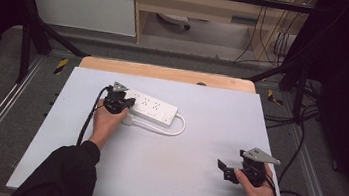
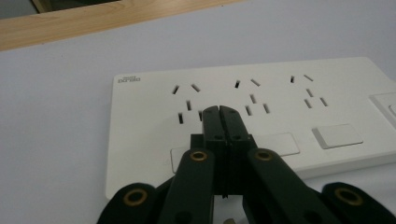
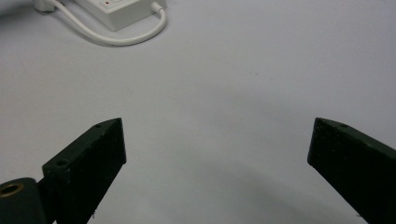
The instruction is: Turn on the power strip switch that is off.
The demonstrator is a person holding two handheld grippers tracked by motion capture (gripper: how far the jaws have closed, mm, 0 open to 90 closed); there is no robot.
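Where closed jaws cover it, the power strip (image 2: 252, 116) is partly hidden.

Power strip (image 1: 153, 107) lies on the surface (image 1: 196, 151) toward its far left, its cable (image 1: 173, 129) looped at its near side.

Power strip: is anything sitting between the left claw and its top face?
Nothing visible does. The left claw, jaws shut, is right over the power strip near its left sockets, with bare white casing ahead of the tips; contact can't be told.
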